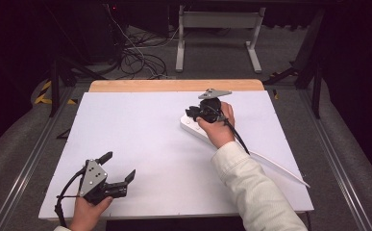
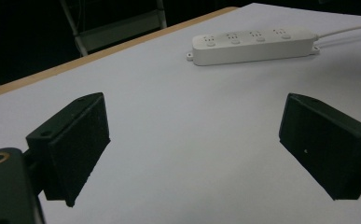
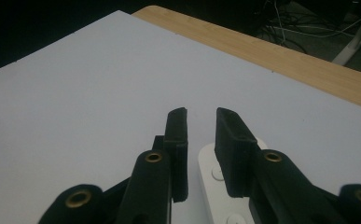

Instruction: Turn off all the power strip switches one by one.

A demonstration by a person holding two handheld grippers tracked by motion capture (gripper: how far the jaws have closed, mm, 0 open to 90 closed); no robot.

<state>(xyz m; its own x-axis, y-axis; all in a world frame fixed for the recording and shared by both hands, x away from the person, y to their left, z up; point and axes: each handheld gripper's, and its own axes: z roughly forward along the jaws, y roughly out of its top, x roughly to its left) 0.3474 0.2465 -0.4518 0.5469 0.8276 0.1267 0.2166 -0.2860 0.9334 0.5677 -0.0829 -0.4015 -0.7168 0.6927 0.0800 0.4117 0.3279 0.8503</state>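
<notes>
In the high view, nearest the camera, my left gripper rests on the near-left part of the white table with its jaws spread wide and nothing between them, while my right gripper hovers over the far end of the white power strip, whose white cord trails toward the near-right edge. In the left gripper view, the wide-apart jaws frame bare tabletop, and the power strip lies well beyond them near the wooden far edge. In the right gripper view, my jaws stand slightly parted, gripping nothing, with the strip's end just beneath them.
</notes>
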